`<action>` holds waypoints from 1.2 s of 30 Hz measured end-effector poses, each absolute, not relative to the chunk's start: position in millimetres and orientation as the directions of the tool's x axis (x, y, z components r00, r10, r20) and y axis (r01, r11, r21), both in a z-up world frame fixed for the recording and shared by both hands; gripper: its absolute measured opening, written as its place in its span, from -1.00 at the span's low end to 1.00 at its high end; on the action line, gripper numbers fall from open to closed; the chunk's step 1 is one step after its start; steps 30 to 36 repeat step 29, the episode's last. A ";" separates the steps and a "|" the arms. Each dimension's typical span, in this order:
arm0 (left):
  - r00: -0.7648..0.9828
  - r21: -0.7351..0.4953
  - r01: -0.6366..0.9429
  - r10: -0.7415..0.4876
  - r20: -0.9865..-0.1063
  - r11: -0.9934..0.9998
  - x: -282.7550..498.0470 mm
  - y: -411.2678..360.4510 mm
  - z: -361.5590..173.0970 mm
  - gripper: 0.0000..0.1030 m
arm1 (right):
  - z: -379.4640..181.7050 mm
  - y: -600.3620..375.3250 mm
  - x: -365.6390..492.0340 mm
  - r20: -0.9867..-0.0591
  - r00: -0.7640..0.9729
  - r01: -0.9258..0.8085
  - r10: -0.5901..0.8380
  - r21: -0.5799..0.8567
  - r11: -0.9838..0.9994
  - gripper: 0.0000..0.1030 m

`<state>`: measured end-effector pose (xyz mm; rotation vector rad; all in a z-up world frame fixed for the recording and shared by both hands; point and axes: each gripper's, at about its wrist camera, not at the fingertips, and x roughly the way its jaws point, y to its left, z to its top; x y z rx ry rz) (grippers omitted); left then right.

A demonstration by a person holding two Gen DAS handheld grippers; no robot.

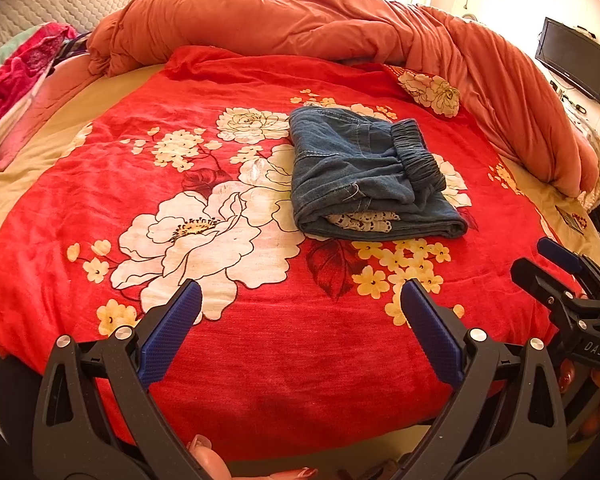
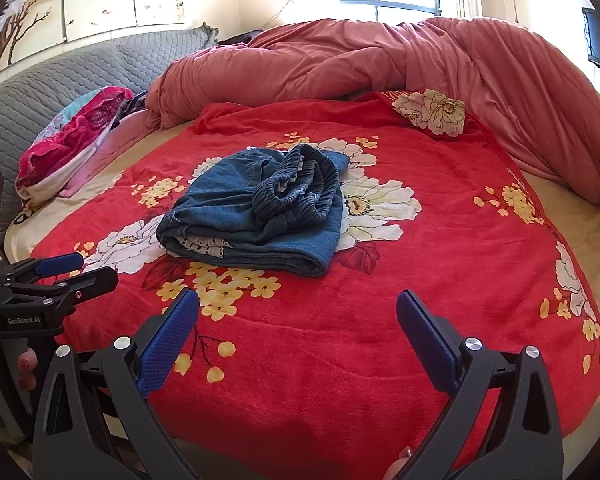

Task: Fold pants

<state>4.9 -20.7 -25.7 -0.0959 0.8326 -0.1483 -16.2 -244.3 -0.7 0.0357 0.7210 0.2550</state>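
The denim pants lie folded into a compact bundle on the red floral blanket, at one o'clock from the left gripper. Both it and the right gripper hover empty, fingers apart. If tidying, press the elastic waistband flat.

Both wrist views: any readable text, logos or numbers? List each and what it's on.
"DAS" – white letters on the black body of the right gripper, seen in the left wrist view.
"GenRobot.AI" – small, blurred print on the black body of the left gripper, seen in the right wrist view; reading uncertain.
Nothing legible on the pants, blanket or wall TV.
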 end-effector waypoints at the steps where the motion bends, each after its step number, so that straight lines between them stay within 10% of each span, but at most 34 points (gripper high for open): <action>1: 0.662 -0.145 0.092 -0.169 -0.730 0.985 5.2 -19.8 -25.9 0.82 | -0.4 -244.6 -16.3 -0.649 0.722 -0.217 0.241 0.119 0.969 0.91; 18: 0.670 -0.176 0.043 -0.159 -0.725 0.983 34.0 24.7 -16.9 0.82 | -9.0 -282.5 5.5 -0.679 0.717 -0.117 0.159 0.107 0.987 0.91; 29: 0.532 0.094 -0.321 0.262 -0.805 0.942 171.6 177.1 -41.0 0.82 | -28.1 -452.6 105.9 -0.774 0.591 0.238 -0.228 -0.103 0.966 0.91; 36: 0.532 0.094 -0.321 0.262 -0.805 0.942 171.6 177.1 -41.0 0.82 | -28.1 -452.6 105.9 -0.774 0.591 0.238 -0.228 -0.103 0.966 0.91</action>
